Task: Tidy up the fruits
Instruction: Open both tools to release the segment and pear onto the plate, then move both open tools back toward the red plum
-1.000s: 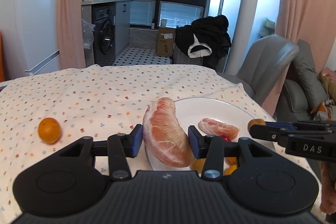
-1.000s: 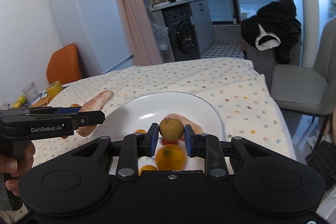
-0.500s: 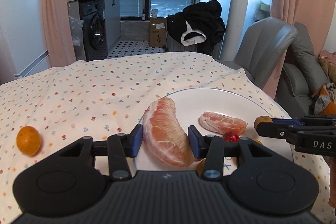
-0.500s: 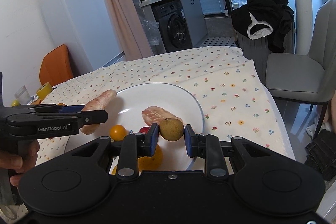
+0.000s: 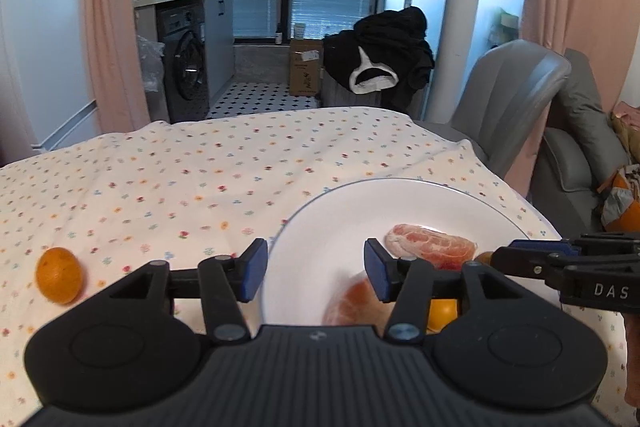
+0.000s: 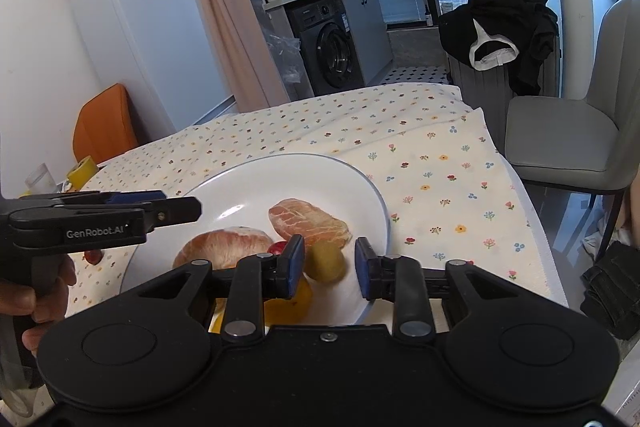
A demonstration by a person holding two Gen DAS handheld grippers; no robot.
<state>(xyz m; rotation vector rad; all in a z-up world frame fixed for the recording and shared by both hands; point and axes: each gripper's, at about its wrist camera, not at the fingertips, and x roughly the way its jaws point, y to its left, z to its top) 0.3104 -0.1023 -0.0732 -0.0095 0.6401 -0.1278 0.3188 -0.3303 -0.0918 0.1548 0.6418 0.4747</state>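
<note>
You are looking at two peeled pomelo segments (image 6: 309,222) (image 6: 224,247), one small green-brown fruit (image 6: 326,261), one small red fruit (image 6: 276,248), one orange citrus fruit (image 6: 294,301) under the right gripper, all sitting on one white plate (image 6: 360,187), plus one orange (image 5: 58,275) lying left of the left gripper.

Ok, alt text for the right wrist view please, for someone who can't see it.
The right gripper hangs open over a white plate, with a small brownish-green fruit lying between its fingers. The plate also holds two peeled pomelo segments, a small red fruit and an orange fruit. The left gripper reaches in from the left above a floral tablecloth.
</note>
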